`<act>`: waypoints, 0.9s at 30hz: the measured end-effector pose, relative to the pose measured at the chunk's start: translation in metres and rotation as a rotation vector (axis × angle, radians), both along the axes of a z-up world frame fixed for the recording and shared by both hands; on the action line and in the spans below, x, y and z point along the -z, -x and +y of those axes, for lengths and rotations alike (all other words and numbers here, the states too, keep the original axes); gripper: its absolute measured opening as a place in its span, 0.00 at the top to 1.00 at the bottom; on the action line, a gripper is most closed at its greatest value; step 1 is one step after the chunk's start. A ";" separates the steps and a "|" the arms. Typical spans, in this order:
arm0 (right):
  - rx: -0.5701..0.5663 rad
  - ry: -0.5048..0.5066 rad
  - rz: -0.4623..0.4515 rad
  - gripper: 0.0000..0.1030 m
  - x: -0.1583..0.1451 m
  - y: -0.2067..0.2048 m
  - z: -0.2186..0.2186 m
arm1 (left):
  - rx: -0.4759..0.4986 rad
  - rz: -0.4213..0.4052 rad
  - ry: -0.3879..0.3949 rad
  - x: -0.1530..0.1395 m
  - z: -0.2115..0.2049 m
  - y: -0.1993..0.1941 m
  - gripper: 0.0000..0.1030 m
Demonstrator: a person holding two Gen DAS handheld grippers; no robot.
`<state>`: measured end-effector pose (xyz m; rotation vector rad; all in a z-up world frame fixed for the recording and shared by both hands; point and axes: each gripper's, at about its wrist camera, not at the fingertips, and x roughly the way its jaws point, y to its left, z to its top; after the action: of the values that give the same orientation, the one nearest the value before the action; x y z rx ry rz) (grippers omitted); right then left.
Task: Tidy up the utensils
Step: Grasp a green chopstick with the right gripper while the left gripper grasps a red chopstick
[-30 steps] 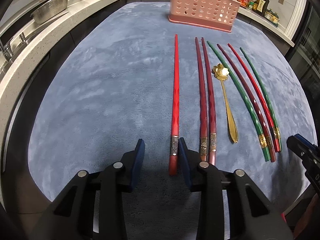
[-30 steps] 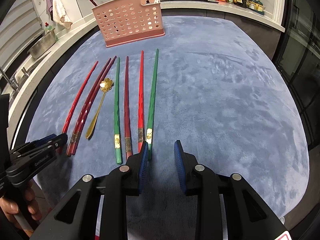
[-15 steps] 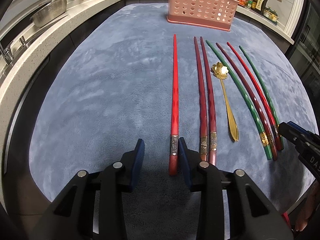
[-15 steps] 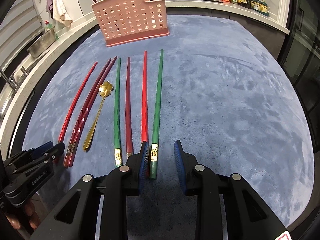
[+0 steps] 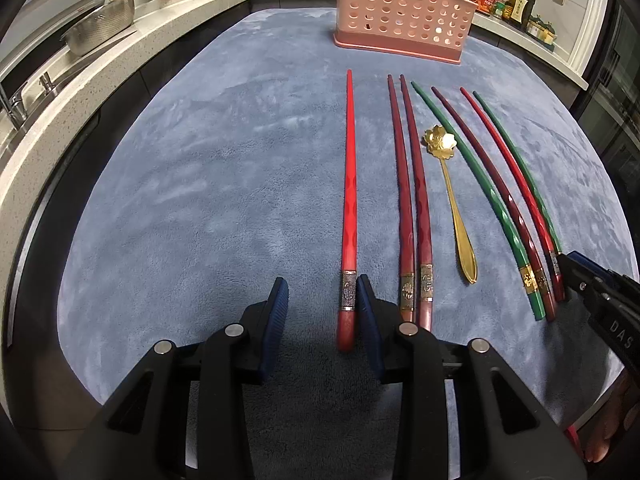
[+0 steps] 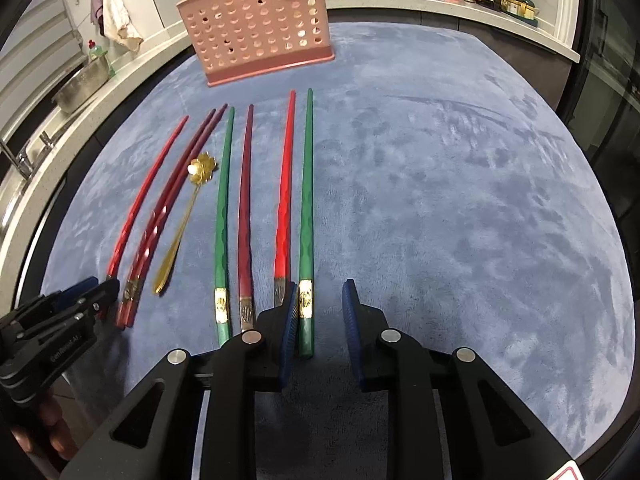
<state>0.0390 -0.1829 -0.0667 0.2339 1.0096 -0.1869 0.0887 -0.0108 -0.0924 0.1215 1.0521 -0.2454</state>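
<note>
Both grippers low over chopsticks on blue-grey plush mat
L gripper spread around bright red chopstick w/ silver band; R gripper closing, green chopstick w/ gold band between jaws, unpinched.

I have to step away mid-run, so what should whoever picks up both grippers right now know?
Left gripper: open, astride the bright red chopstick, which lies by its right pad.
Right gripper: open, jaws closing, around the green chopstick; not gripped.
On the blue mat: seven chopsticks and the gold spoon, laid side by side.
Pink holder stands at the far edge.
Done: nothing visibly moved to the holder.
Left: lift and sort every utensil.
</note>
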 end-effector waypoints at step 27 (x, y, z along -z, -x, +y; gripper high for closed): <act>0.003 -0.011 -0.035 0.93 -0.020 0.022 -0.003 | 0.015 0.048 0.130 -0.011 0.014 0.009 0.93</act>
<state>0.0169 -0.1859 -0.0462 0.2482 0.9761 -0.1798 0.0795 0.0029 -0.0817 0.0065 1.0800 -0.3302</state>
